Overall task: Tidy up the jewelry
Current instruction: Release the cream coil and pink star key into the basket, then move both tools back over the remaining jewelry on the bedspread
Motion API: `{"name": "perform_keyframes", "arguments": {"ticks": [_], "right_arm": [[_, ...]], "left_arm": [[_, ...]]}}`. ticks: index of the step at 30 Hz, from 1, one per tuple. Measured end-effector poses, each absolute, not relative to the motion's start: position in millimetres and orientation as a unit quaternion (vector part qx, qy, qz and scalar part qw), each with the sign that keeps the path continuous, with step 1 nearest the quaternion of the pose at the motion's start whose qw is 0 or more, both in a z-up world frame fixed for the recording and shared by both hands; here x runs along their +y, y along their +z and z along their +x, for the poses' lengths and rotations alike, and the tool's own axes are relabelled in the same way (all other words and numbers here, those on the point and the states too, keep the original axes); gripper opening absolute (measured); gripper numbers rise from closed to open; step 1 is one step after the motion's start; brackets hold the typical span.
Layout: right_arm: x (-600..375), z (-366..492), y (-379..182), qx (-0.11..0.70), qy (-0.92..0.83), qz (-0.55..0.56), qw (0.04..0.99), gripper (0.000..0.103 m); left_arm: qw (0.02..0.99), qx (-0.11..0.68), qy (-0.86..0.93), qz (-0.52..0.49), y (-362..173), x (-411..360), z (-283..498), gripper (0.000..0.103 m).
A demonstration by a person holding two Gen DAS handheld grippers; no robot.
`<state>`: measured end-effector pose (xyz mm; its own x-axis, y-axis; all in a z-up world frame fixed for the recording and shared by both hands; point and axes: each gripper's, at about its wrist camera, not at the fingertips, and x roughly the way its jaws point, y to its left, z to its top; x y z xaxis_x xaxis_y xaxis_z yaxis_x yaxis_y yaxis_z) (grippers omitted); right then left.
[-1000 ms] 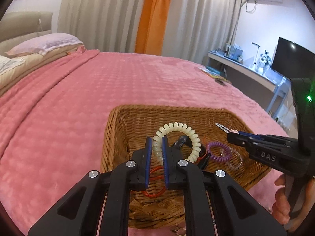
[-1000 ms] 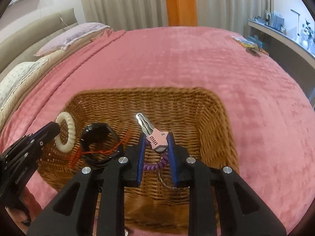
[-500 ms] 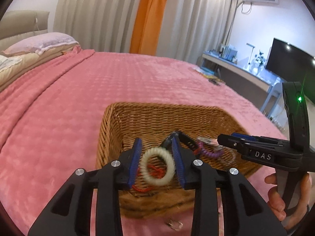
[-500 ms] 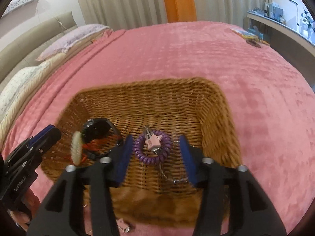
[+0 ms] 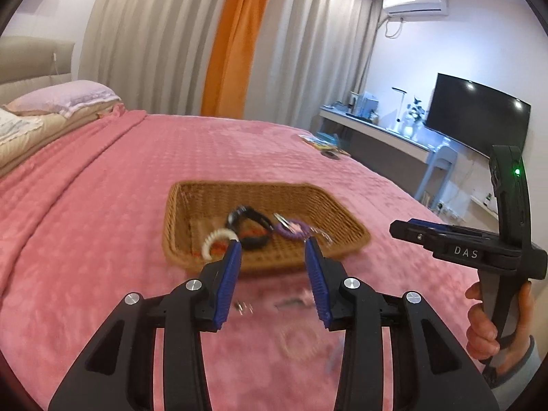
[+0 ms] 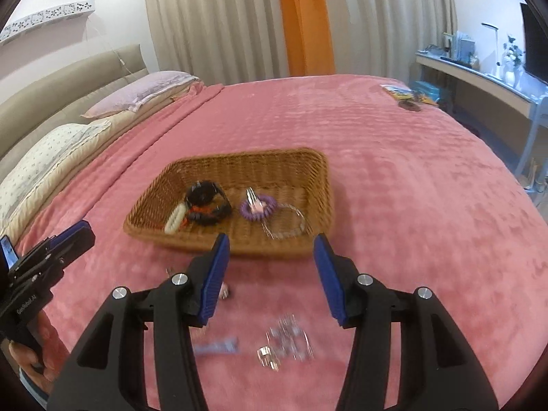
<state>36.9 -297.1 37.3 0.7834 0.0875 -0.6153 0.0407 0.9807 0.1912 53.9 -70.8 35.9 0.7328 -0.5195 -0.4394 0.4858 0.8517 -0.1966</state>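
The right gripper (image 5: 407, 231), seen at the right edge of the left wrist view, carried the white letters "DAS" on its side, and the left gripper (image 6: 82, 236), at the lower left of the right wrist view, bore small print that looked like "GeoRobot.AI", though it was too small to be sure. In each gripper's own view the blue-padded fingers (image 5: 229, 263) stood partly apart with nothing between them; the left pair had just been opening. The wicker basket (image 6: 308, 161) sat on the pink bedspread (image 6: 411, 205) above and beyond both sets of fingers, near mid-frame. Inside it lay a cream coil bracelet (image 6: 174, 219) at the left, a black watch (image 6: 205, 197) touching it, and a purple coil keyring (image 6: 255, 209) with a key to the right. Blurred small silvery pieces (image 6: 284, 342) lay on the bedspread below the basket, between the right fingers (image 6: 325, 267).
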Motion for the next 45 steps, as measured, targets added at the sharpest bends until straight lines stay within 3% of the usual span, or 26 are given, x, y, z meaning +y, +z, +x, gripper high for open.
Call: {"name": "perform_keyframes", "arguments": {"ticks": [14, 22, 25, 28, 40, 45], "right_arm": [[-289.1, 14.3, -48.4, 0.413, 0.035, 0.095, 0.905, 0.048], [-276.3, 24.9, -51.8, 0.416, 0.021, 0.067, 0.907, 0.047], [-271.1, 33.4, -55.6, 0.427, 0.013, 0.055, 0.902, 0.031], [-272.2, 35.9, -55.7, 0.428, 0.007, 0.051, 0.902, 0.006], [-321.7, 16.7, -24.9, 0.369, 0.038, 0.159, 0.915, 0.003], [-329.5, 12.0, -25.3, 0.375, 0.013, 0.15, 0.915, 0.003]], "left_arm": [[0.9, 0.335, -0.272, -0.065, -31.2, -68.8, 51.2, 0.037], [0.888, 0.362, -0.276, -0.057, -42.5, -77.6, 64.2, 0.037], [0.889, 0.38, -0.255, -0.033, -46.6, -92.1, 68.8, 0.035], [0.883, 0.389, -0.26, -0.037, -49.6, -98.9, 71.6, 0.035], [0.87, 0.415, -0.266, -0.032, -61.9, -105.9, 74.2, 0.034], [0.865, 0.42, -0.27, -0.041, -64.7, -104.2, 76.2, 0.033]]}}
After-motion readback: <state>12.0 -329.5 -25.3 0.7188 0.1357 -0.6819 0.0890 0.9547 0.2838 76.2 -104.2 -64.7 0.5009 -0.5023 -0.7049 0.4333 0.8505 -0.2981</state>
